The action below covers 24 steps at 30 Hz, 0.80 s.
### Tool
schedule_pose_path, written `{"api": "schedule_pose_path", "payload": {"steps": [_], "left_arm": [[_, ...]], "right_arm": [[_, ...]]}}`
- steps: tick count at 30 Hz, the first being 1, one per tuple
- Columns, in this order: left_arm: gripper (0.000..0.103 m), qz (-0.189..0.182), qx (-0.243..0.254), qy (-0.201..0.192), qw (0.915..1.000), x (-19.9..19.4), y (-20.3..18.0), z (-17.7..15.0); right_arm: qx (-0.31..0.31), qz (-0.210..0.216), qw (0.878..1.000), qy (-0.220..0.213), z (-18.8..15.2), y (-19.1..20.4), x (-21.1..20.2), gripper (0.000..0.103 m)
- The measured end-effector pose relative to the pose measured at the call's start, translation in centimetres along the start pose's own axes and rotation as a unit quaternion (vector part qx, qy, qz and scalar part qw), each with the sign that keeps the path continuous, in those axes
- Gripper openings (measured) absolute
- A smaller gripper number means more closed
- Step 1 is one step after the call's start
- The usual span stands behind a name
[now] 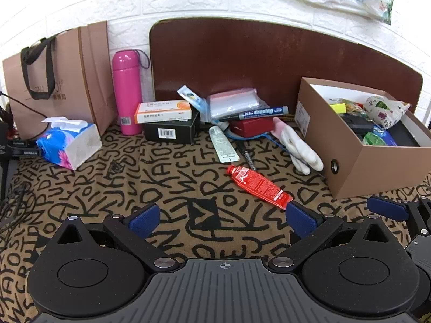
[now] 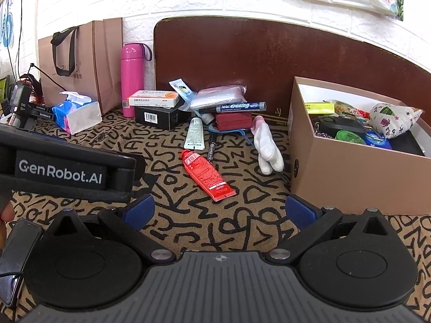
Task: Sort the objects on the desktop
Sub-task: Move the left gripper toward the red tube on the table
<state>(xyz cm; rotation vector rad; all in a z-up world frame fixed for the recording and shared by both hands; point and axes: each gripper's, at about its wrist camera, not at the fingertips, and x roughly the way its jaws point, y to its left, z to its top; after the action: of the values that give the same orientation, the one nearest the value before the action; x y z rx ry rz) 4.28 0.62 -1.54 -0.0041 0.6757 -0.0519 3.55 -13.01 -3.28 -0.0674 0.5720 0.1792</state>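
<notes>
Hovering over the lettered desk (image 1: 107, 177), left claw (image 1: 222, 216) and right claw (image 2: 218, 211) both spread wide, empty; red tube (image 1: 257, 184) lying ahead beside the brown box (image 1: 377, 167).

Your left hand-held gripper (image 1: 225, 216) fills the bottom of the left wrist view, tilted downward, its blue pads (image 1: 144, 219) spread wide with nothing between them. Your right hand-held gripper (image 2: 219, 211) sits the same way in its own view, jaws wide and empty. Both hang side by side; a fingertip (image 2: 6, 212) shows at the left edge.
</notes>
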Motion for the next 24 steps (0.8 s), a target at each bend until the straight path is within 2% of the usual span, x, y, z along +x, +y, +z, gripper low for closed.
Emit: {"api": "schedule_pose_path", "payload": {"steps": [11, 18, 21, 24], "left_arm": [[0.103, 0.003, -0.003, 0.029, 0.9996, 3.3, 0.2, 0.3], [0.103, -0.010, -0.021, 0.053, 0.9983, 7.1, 0.8, 0.5], [0.103, -0.021, -0.031, 0.064, 0.9973, 9.0, 0.9, 0.9], [0.103, -0.049, -0.056, 0.071, 0.9947, 10.5, 1.1, 1.5]], "right_arm": [[0.000, 0.014, 1.000, 0.026, -0.2, -0.5, 2.7, 0.103], [-0.020, 0.062, 0.997, 0.036, -0.5, -1.2, 5.6, 0.102], [-0.022, 0.081, 0.995, 0.049, -0.3, -1.7, 7.3, 0.096], [-0.022, 0.095, 0.994, 0.053, -0.1, -2.3, 8.8, 0.090]]}}
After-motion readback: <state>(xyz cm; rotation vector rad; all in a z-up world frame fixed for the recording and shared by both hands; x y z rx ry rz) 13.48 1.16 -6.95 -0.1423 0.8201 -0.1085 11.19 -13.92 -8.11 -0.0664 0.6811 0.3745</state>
